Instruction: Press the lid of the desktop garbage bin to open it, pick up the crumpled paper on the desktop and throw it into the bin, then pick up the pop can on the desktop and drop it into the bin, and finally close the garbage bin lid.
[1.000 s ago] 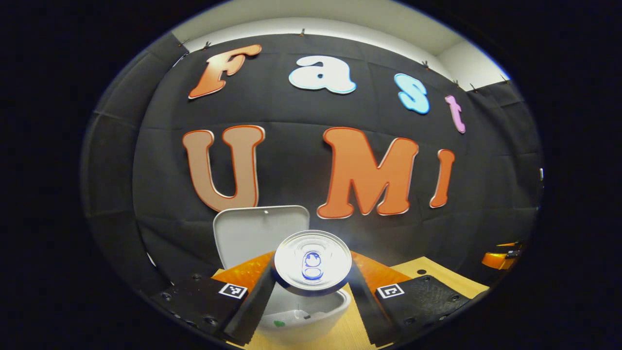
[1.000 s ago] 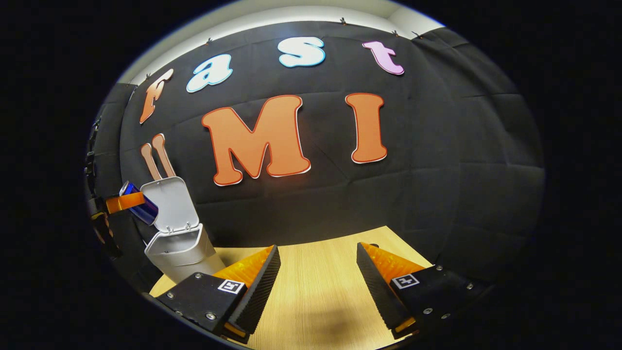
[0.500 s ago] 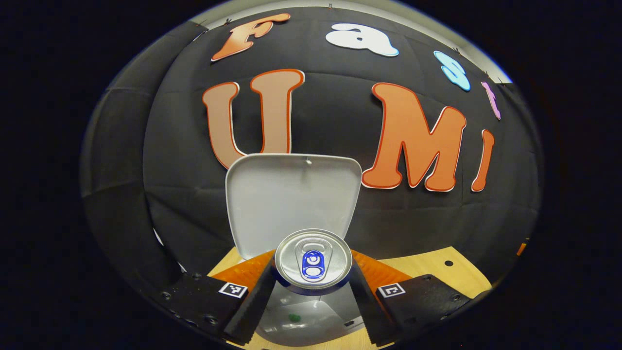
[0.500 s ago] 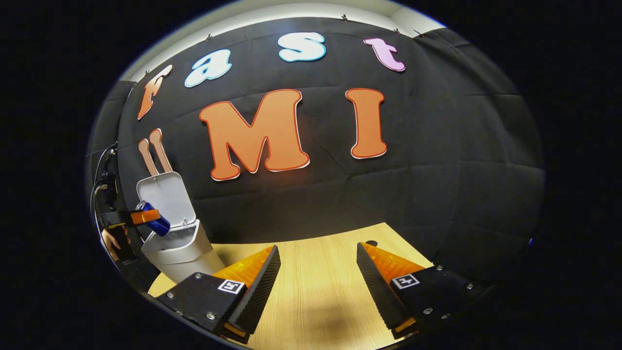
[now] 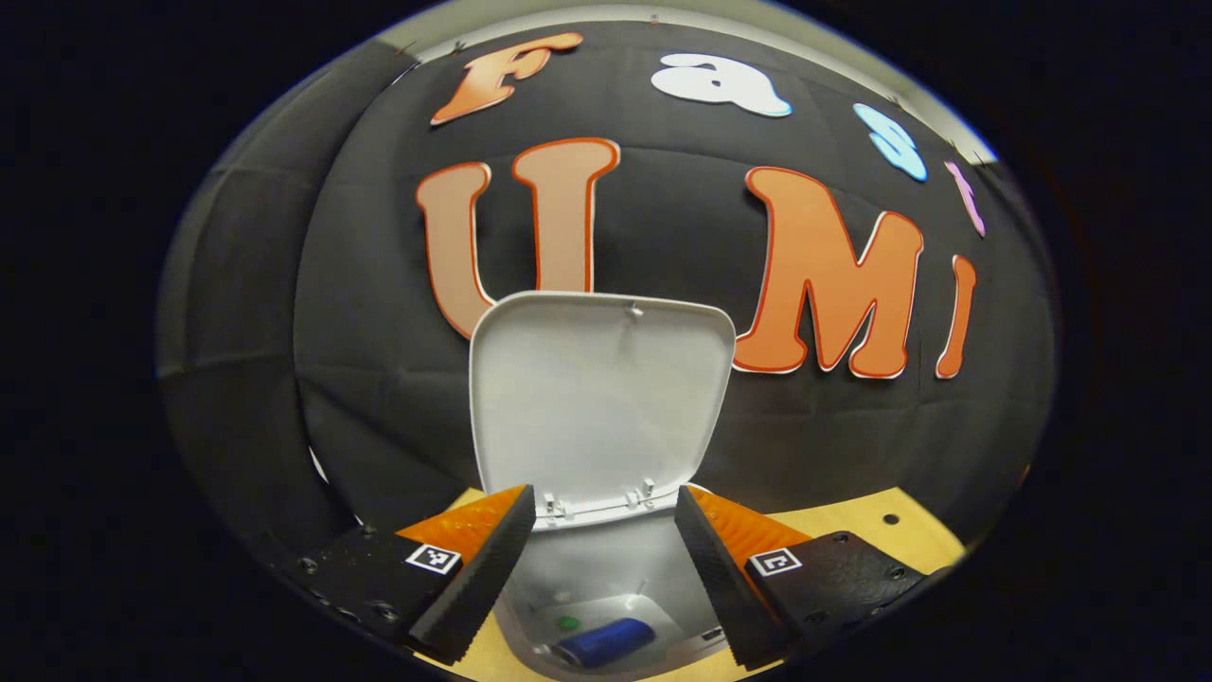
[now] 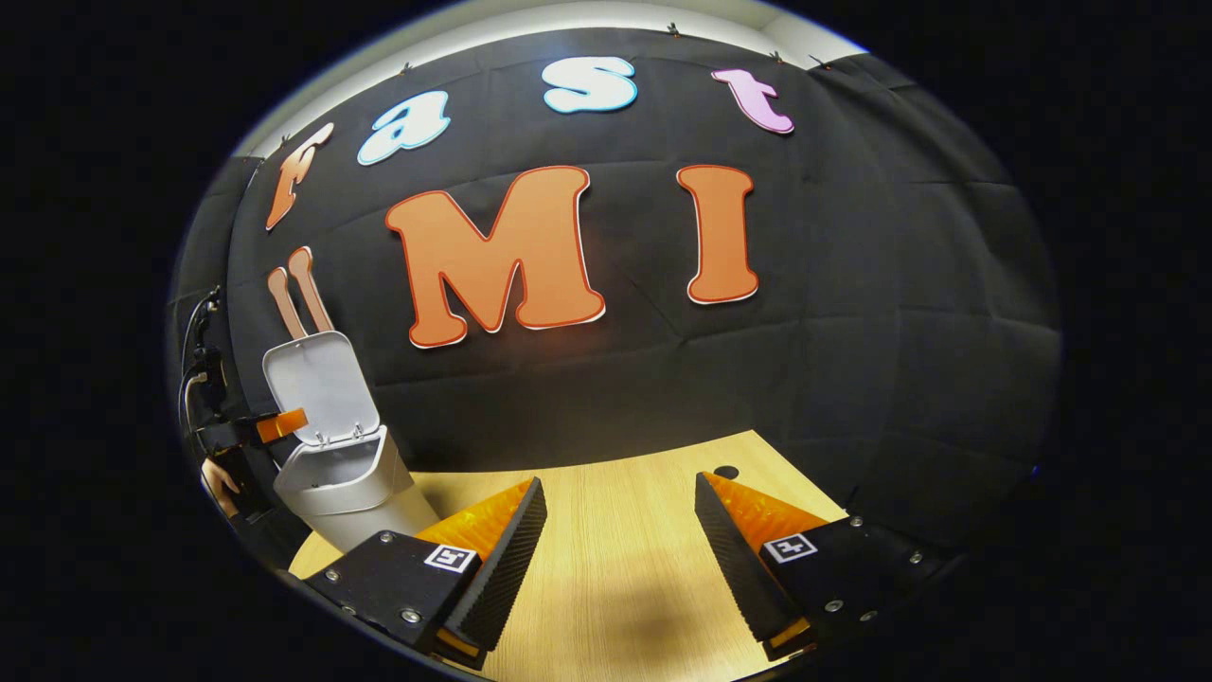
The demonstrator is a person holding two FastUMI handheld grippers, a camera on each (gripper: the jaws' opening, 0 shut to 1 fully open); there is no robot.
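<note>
The white desktop bin [image 5: 606, 578] stands with its lid [image 5: 601, 407] swung up and back. The blue pop can [image 5: 606, 641] lies on its side at the bottom of the bin. My left gripper [image 5: 592, 573] hangs open just above the bin's mouth, nothing between its fingers. In the right gripper view the bin [image 6: 346, 483] stands at the far left with its lid [image 6: 320, 384] raised, and the left gripper [image 6: 260, 428] hovers at its rim, held by a hand [image 6: 218, 478]. My right gripper [image 6: 615, 559] is open over the wooden table [image 6: 615, 511]. The crumpled paper cannot be made out.
The black cloth wall rises close behind the bin and along the table's far edge. A small dark hole [image 6: 726, 472] marks the tabletop at the right, also seen as a hole [image 5: 889, 519] in the left gripper view.
The left gripper opened and let go of the pop can, which fell into the bin. The right gripper has stayed where it was.
</note>
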